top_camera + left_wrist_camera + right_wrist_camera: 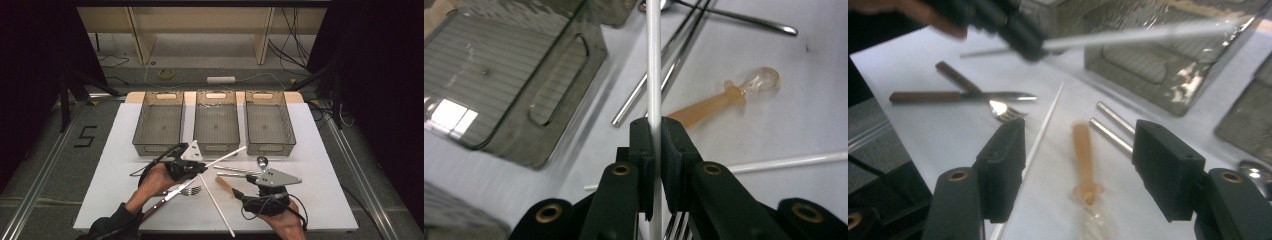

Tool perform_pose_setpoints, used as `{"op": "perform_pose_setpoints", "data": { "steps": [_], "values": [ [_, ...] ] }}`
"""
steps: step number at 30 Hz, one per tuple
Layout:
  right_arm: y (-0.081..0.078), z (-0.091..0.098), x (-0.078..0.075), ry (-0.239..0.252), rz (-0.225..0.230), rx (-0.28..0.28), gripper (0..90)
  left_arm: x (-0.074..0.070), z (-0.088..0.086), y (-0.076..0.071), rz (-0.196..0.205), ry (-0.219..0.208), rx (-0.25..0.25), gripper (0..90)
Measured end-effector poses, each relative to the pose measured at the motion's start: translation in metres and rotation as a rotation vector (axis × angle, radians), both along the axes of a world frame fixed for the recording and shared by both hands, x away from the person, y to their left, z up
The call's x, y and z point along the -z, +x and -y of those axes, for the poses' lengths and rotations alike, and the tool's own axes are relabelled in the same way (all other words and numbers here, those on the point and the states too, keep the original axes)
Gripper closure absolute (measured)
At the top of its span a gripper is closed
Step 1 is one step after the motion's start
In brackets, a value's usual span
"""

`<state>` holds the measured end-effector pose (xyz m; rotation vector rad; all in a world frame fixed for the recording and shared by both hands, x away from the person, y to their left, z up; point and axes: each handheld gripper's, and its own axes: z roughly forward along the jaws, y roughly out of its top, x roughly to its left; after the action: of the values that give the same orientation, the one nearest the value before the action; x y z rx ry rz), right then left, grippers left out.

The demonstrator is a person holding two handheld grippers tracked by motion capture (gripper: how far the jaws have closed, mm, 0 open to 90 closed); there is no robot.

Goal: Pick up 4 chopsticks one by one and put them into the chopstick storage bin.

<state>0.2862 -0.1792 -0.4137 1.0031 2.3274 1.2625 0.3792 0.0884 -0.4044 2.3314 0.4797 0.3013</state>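
Observation:
My left gripper (pixel 204 165) is shut on a thin white stick (pixel 227 155) and holds it off the table, in front of the middle bin. In the left gripper view the jaws (pixel 657 127) clamp that stick (pixel 653 65) upright between them. My right gripper (pixel 239 194) stands open low over the table. In the right gripper view its wide-open jaws (pixel 1080 137) straddle an amber plastic spoon (pixel 1083 150) without touching it. The left gripper (pixel 1015 27) and its stick (pixel 1148 35) pass across the top of that view.
Three clear grey bins (pixel 159 125) (pixel 216 145) (pixel 269 125) stand in a row at the back. On the white table lie a second white stick (pixel 216 204), two metal chopsticks (pixel 235 171), a metal spoon (pixel 262 161), the amber spoon (pixel 225 184), and a wooden-handled fork (pixel 192 190) and knife (pixel 165 200).

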Motion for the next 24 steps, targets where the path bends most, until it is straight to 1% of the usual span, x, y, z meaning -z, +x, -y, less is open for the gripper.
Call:
{"op": "perform_pose_setpoints", "data": {
  "steps": [1,2,4,6,8,14,15,18,21,24],
  "values": [
    [-0.001,-0.002,0.002,-0.009,-0.004,-0.002,38.6,-0.002,-0.004,0.002,-0.015,-0.021,-0.015,84.1],
    [-0.001,-0.004,0.004,-0.018,-0.009,-0.010,38.3,-0.004,-0.007,0.003,-0.022,-0.037,-0.029,84.1],
    [-0.002,-0.007,0.005,-0.008,-0.005,-0.003,38.0,-0.008,-0.012,0.005,-0.031,-0.050,-0.049,84.1],
    [-0.003,-0.009,0.006,0.015,-0.003,-0.002,37.0,-0.012,-0.018,0.006,-0.029,-0.059,-0.075,84.1],
    [-0.003,-0.010,0.008,0.020,0.001,0.000,34.7,-0.016,-0.022,0.008,-0.032,-0.077,-0.097,84.1],
    [-0.004,-0.010,0.013,0.033,-0.003,0.015,33.4,-0.028,-0.040,0.018,-0.020,-0.098,-0.184,84.1],
    [-0.004,-0.010,0.013,0.030,-0.008,0.013,33.4,-0.030,-0.044,0.020,-0.016,-0.107,-0.199,84.0],
    [-0.005,-0.011,0.016,0.025,-0.009,0.012,33.1,-0.034,-0.054,0.028,-0.014,-0.128,-0.254,84.0],
    [-0.006,-0.013,0.017,0.017,-0.010,0.005,32.4,-0.037,-0.065,0.037,-0.004,-0.140,-0.297,84.0],
    [-0.007,-0.014,0.017,0.020,-0.012,-0.005,31.8,-0.039,-0.076,0.046,0.006,-0.150,-0.343,84.0]
  ]
}}
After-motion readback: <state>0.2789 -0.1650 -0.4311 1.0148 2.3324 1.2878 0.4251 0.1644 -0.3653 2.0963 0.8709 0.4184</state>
